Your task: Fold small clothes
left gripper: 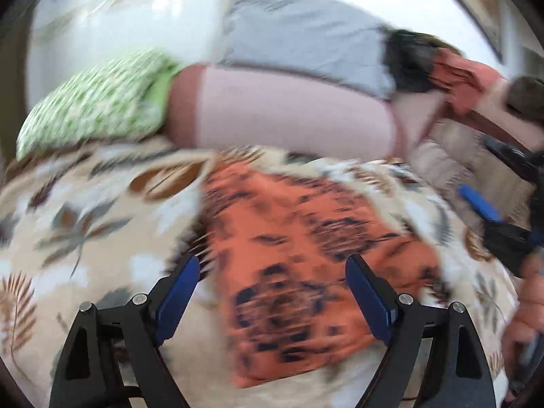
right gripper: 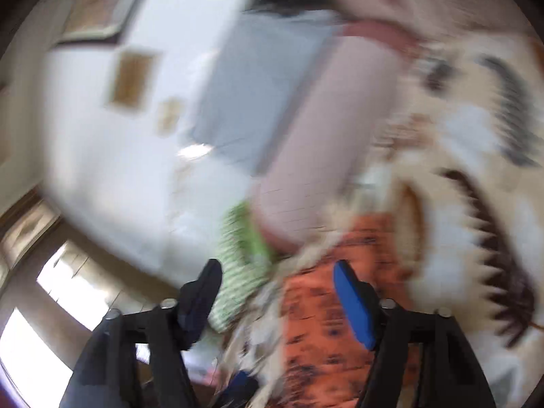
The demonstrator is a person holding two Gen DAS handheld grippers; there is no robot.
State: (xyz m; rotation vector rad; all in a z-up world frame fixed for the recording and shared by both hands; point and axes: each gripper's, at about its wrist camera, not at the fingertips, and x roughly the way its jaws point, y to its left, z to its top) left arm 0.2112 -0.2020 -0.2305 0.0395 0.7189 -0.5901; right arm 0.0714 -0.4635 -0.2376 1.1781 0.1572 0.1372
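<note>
One orange garment with dark blotchy print lies flat on the leaf-patterned bedspread, straight ahead of the left gripper and spanning the gap between its jaws; whether the pads touch the cloth cannot be told through the motion blur. Left jaws spread wide, holding nothing. Right gripper also released, jaws well apart and empty, with the same orange garment under and just ahead of its right-hand jaw. Beyond the left jaws sits a row of folded pieces: a pink one directly past the orange garment, a gray one behind that, a green-and-white patterned one off toward the left-hand jaw side, touching the pink one. Past the right-hand jaw in the left wrist view, a crumpled heap of dark and rust-colored clothes near the right gripper and the hand holding it. Right wrist view heavily smeared; the green patterned piece shows between its jaws, the pink piece further ahead, and a white wall with frames past the left-hand jaw.
</note>
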